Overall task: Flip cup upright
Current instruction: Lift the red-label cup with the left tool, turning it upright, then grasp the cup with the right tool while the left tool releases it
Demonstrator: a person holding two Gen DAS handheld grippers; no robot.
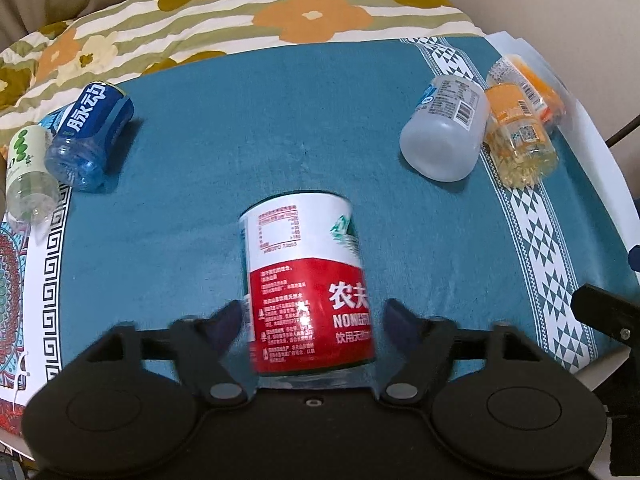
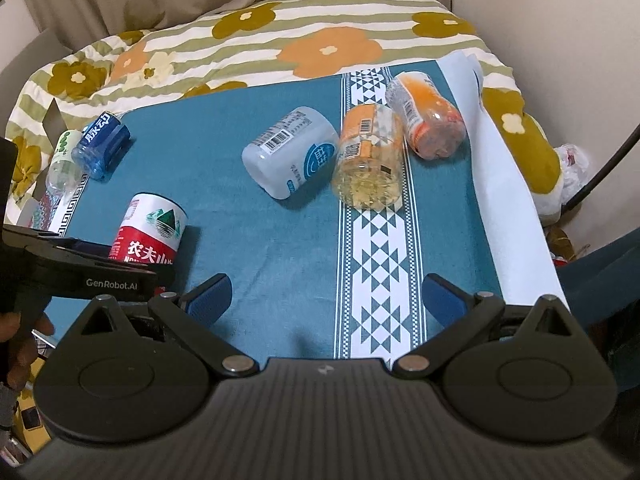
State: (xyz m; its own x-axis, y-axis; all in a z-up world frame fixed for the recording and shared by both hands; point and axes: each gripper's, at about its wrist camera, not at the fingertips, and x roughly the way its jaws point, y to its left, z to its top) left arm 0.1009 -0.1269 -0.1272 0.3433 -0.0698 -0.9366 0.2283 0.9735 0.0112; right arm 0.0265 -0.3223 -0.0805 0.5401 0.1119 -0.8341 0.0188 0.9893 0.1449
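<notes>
Both views were evenly lit by soft indoor light, bright enough for clear colour. Short soft shadows fell beside the blue bottle (image 1: 91, 136) and the white bottle (image 2: 290, 152). A small glare spot shone on the red-labelled cup (image 1: 306, 280), whose lower edge was smeared by motion blur in the left wrist view. Fisheye distortion bowed the teal cloth (image 2: 256, 208) at the frame edges, and the corners darkened.
</notes>
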